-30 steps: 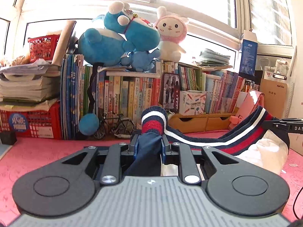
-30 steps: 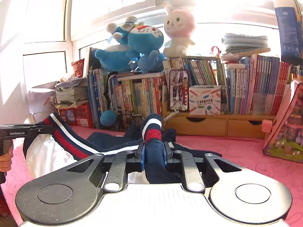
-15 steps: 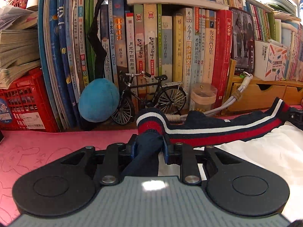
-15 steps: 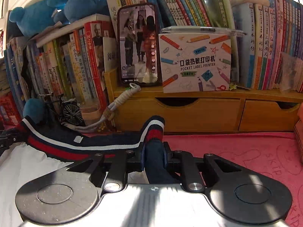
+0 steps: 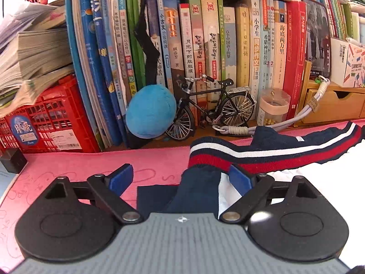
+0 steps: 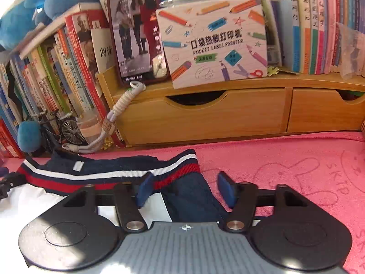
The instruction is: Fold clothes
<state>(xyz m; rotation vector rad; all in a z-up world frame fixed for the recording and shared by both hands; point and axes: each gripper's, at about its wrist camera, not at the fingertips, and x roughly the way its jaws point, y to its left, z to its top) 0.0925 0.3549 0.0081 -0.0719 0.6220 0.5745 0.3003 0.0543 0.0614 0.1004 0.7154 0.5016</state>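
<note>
A navy garment with a red and white striped hem and a white panel lies flat on the pink mat. My left gripper is open, its blue pads apart around the hem's left corner. My right gripper is open too, its pads either side of the hem's right corner. The cloth rests loose between the pads in both views. The left gripper's tip shows at the left edge of the right wrist view.
Close behind the garment stand a row of books, a red crate, a blue plush ball, a model bicycle, a small jar, a cable and wooden drawers with a phone.
Both grippers moved down and forward toward the bookshelf, laid the striped hem on the mat, then opened and let go of it.
</note>
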